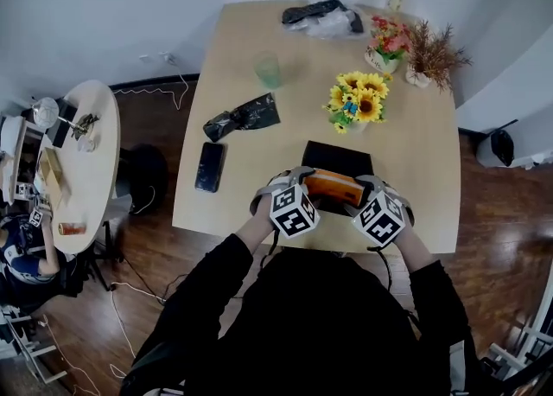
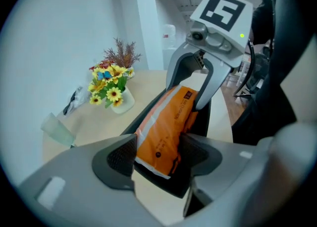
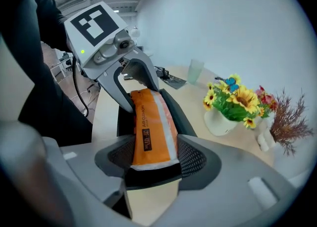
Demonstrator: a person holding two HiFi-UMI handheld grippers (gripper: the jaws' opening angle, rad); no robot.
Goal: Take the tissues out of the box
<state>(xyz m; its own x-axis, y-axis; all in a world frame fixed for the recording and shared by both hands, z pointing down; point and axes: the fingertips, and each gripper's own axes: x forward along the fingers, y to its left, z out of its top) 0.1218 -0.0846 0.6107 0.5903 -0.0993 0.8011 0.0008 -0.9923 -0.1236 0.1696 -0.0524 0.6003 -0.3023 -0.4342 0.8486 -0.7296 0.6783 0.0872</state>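
An orange tissue pack (image 1: 333,187) is held over an open black box (image 1: 338,158) near the table's front edge. My left gripper (image 1: 302,180) grips the pack's left end and my right gripper (image 1: 363,191) its right end. In the left gripper view the pack (image 2: 166,127) runs between both pads of the left gripper (image 2: 157,154), touching each, with the box (image 2: 166,184) beneath. The right gripper view has the pack (image 3: 151,127) pressed between the right gripper (image 3: 151,157) pads, above the box (image 3: 174,108).
A vase of sunflowers (image 1: 357,100) stands just behind the box. A phone (image 1: 209,166) and a crumpled black bag (image 1: 242,116) lie to the left, with a green cup (image 1: 268,70) farther back. Two more flower pots (image 1: 389,44) and a bag (image 1: 324,15) sit at the far edge.
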